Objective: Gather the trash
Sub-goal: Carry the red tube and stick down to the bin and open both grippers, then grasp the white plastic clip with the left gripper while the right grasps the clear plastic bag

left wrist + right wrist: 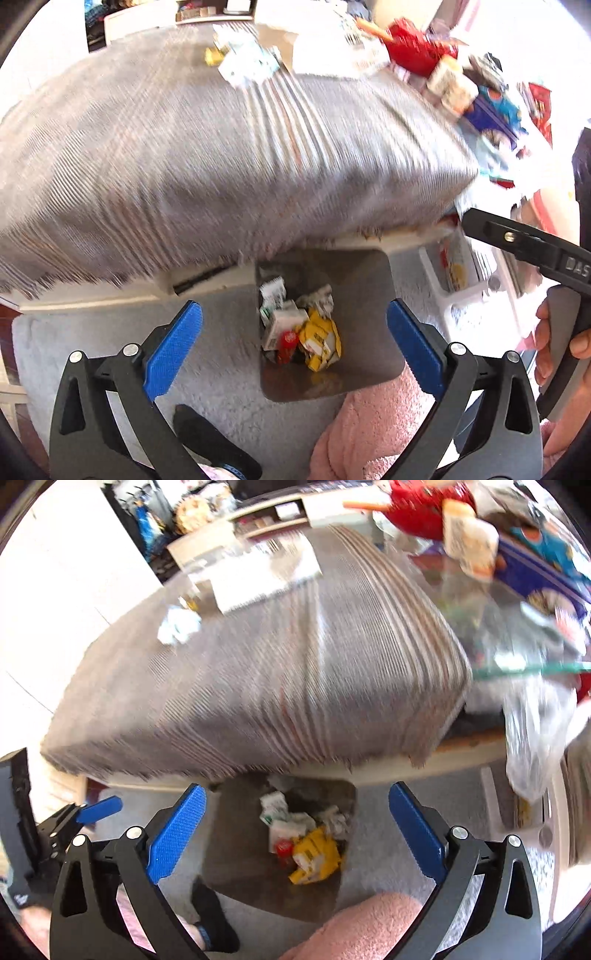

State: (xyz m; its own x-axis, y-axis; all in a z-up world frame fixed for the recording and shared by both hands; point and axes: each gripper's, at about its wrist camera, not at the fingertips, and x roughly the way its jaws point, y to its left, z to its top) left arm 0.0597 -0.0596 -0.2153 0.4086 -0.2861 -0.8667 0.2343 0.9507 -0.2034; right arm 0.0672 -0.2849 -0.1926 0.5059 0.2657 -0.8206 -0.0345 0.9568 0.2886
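A grey bin stands on the floor below the table edge, holding crumpled white, yellow and red wrappers; it also shows in the right wrist view. My left gripper is open and empty above the bin. My right gripper is open and empty, also above the bin. On the striped grey tablecloth lies a crumpled white and blue wrapper, with a small yellow piece next to it. The wrapper shows in the right wrist view too.
The table's right side is crowded with a red object, boxes and packets. A clear plastic bag hangs off the glass edge. A white rack stands under the table. My legs in pink and a dark slipper are by the bin.
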